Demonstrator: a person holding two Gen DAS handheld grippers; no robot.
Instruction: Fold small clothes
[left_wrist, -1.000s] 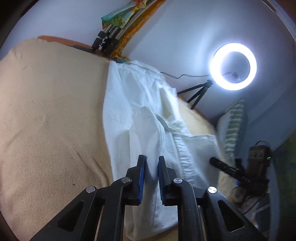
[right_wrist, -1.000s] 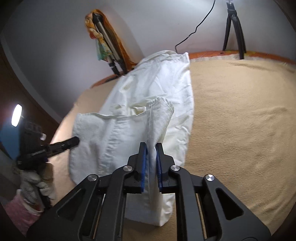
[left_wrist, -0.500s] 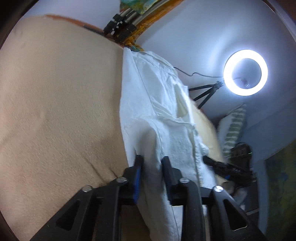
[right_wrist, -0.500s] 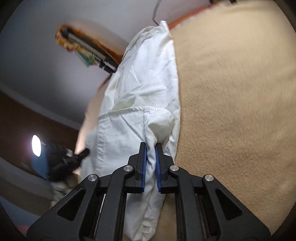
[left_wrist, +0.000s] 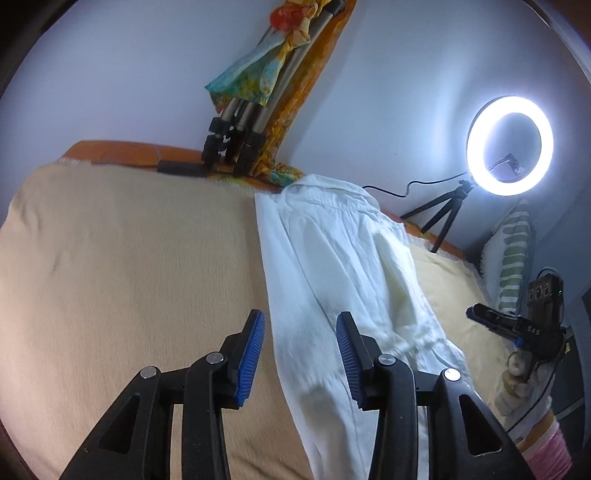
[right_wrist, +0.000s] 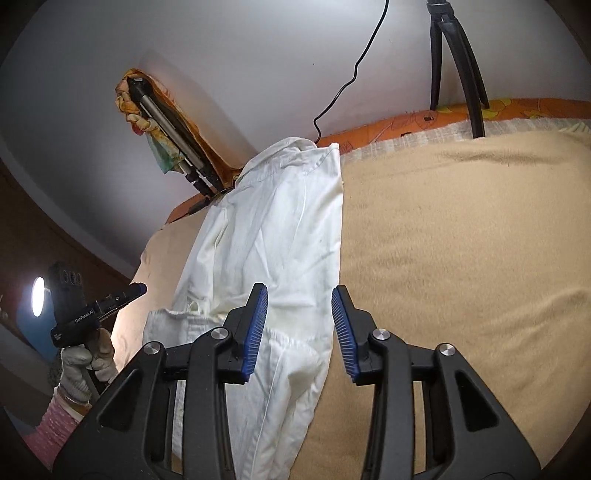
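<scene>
A small white shirt (left_wrist: 332, 266) lies lengthwise on the beige blanket (left_wrist: 129, 277), both sides folded in, collar at the far end. It also shows in the right wrist view (right_wrist: 280, 243). My left gripper (left_wrist: 301, 350) is open and empty, its jaws wide apart above the shirt's left folded edge. My right gripper (right_wrist: 299, 328) is open and empty above the shirt's right folded edge. The right gripper also shows at the right of the left wrist view (left_wrist: 476, 314). The left gripper also shows at the left of the right wrist view (right_wrist: 136, 290).
A lit ring light (left_wrist: 509, 144) on a small tripod (left_wrist: 443, 214) stands at the bed's far right edge. A folded tripod wrapped in coloured cloth (left_wrist: 255, 99) leans on the wall behind the shirt. A striped pillow (left_wrist: 513, 251) lies at the right.
Both grippers were shut on the shirt's folded sides; both have let go and opened. The folded sides now lie on the shirt, and both grippers have lifted and pulled back.
</scene>
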